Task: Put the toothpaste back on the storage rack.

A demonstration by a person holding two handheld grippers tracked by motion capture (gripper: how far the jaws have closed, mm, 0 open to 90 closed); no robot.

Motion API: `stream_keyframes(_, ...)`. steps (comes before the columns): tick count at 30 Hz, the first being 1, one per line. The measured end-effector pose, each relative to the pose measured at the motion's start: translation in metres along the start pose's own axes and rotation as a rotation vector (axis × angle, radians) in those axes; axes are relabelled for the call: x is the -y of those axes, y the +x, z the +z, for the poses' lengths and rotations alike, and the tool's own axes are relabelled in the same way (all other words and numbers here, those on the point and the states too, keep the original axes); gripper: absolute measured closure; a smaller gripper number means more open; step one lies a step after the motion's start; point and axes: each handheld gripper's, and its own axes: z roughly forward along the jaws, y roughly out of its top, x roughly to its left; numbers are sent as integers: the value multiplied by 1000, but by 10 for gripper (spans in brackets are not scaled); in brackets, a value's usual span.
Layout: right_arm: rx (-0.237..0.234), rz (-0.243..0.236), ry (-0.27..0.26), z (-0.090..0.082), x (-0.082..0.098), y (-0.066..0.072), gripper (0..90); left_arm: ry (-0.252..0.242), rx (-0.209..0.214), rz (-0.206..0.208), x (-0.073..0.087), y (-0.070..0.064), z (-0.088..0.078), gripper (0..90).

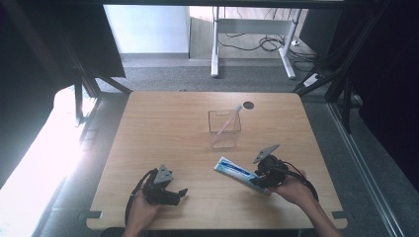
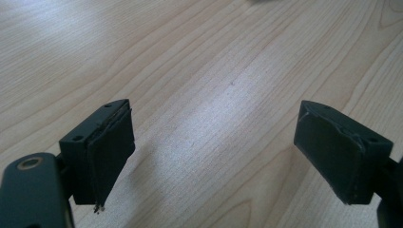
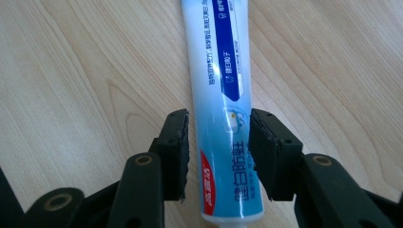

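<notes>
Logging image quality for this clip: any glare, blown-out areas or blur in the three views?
High view: daylight blows out the floor left of the table, and the picture is soft. Left gripper view: a pale sheen on the wood, sharp otherwise. Right gripper view: a glare streak along the toothpaste tube.

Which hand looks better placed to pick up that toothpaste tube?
The right. The right gripper already has its jaws on either side of the toothpaste tube, while the left gripper sits apart over bare table, jaws open.
</notes>
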Motion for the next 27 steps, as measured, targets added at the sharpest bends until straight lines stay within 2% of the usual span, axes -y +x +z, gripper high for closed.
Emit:
stream_keyframes(7, 5, -38, 81, 12, -12, -4, 551, -1, 0, -1, 0, 0, 0, 136)
stream_keyframes(12, -7, -51, 116, 18, -20, -6, 528, 0, 1, 1, 0, 0, 0, 136)
stream_keyframes(23, -2, -100, 174, 38, -36, -4, 502, 7, 3, 2, 0, 0, 0, 136)
stream_keyframes(27, -7, -100, 192, 44, -40, -5, 495, 10, 5, 2, 1, 0, 1, 136)
